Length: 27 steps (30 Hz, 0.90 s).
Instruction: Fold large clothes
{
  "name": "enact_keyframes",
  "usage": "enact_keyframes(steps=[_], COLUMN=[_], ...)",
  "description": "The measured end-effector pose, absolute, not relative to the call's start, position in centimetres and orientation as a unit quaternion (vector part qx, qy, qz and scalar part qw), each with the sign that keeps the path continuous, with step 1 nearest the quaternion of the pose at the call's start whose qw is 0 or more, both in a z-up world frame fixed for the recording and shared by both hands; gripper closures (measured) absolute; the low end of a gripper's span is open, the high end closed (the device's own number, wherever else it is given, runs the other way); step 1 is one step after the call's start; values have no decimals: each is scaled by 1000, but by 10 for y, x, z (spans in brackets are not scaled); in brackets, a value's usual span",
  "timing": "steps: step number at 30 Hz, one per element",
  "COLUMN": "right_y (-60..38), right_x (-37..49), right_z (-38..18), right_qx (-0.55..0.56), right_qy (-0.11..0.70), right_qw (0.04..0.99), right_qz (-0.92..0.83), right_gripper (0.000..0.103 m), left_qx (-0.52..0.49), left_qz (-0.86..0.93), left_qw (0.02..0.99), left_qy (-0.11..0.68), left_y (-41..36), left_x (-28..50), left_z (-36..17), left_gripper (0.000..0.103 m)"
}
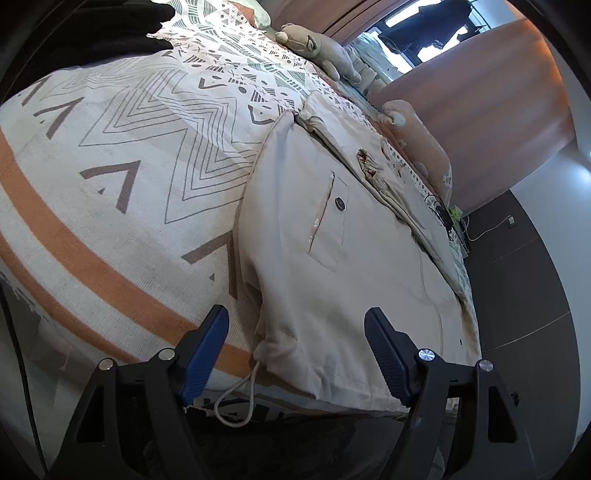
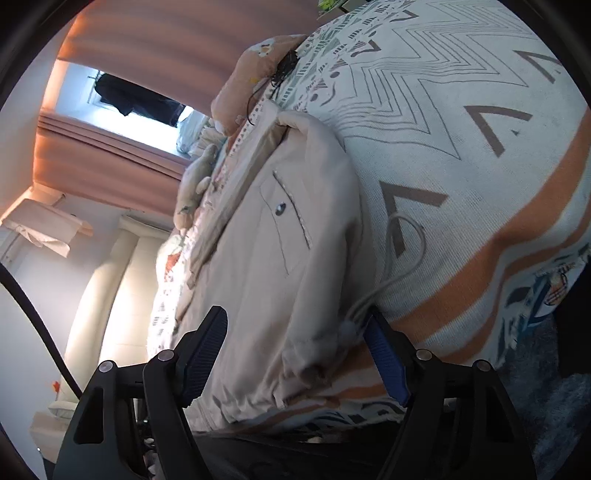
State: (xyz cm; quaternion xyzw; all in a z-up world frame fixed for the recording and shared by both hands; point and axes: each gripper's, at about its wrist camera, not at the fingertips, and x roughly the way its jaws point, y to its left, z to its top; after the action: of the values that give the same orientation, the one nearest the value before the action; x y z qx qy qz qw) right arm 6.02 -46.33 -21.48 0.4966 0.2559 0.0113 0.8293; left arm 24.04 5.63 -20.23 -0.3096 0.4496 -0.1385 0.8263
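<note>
A beige garment [image 1: 332, 258] with a pocket and a snap button [image 1: 339, 202] lies folded lengthwise on the patterned bed cover [image 1: 129, 166]. Its near hem reaches the bed's front edge, and a white drawstring loop [image 1: 240, 398] hangs off the corner. My left gripper [image 1: 297, 314] is open, its blue pads straddling that hem corner without pressing on it. In the right wrist view the same garment [image 2: 277, 277] runs away from me, its drawstring [image 2: 406, 251] looping over the cover. My right gripper [image 2: 295, 314] is open around the other hem corner, with the cord's knot close to one pad.
Plush toys [image 1: 317, 46] and a peach cushion [image 1: 424, 140] lie along the bed's far side, with cables [image 1: 443, 214] near them. A black cloth [image 1: 92, 29] sits at the bed's far corner. Pink curtains [image 2: 129, 158] and dark flooring [image 1: 524, 277] border the bed.
</note>
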Motion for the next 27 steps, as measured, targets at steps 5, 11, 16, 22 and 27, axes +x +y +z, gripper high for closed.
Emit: enact_keyframes(steps=[5, 11, 16, 22, 27], right_y=[-475, -476, -470, -469, -472], right_x=[65, 74, 88, 105, 117], right_z=[-216, -222, -229, -218, -208], right_qx=[534, 560, 524, 506, 508], right_qy=[217, 188, 226, 246, 243], right_qw=[815, 800, 817, 822, 823], right_qz=[56, 104, 85, 87, 71], right_gripper=[29, 29, 29, 29, 29], left_qx=[-319, -353, -355, -345, -352], left_qz=[-141, -177, -251, -236, -214], left_qw=[816, 790, 783, 782, 786], left_qy=[461, 469, 445, 462, 460], left_y=[55, 51, 45, 38, 40], left_x=[263, 270, 256, 256, 262], left_z=[-206, -213, -199, -206, -214], left_gripper=[26, 26, 26, 26, 28])
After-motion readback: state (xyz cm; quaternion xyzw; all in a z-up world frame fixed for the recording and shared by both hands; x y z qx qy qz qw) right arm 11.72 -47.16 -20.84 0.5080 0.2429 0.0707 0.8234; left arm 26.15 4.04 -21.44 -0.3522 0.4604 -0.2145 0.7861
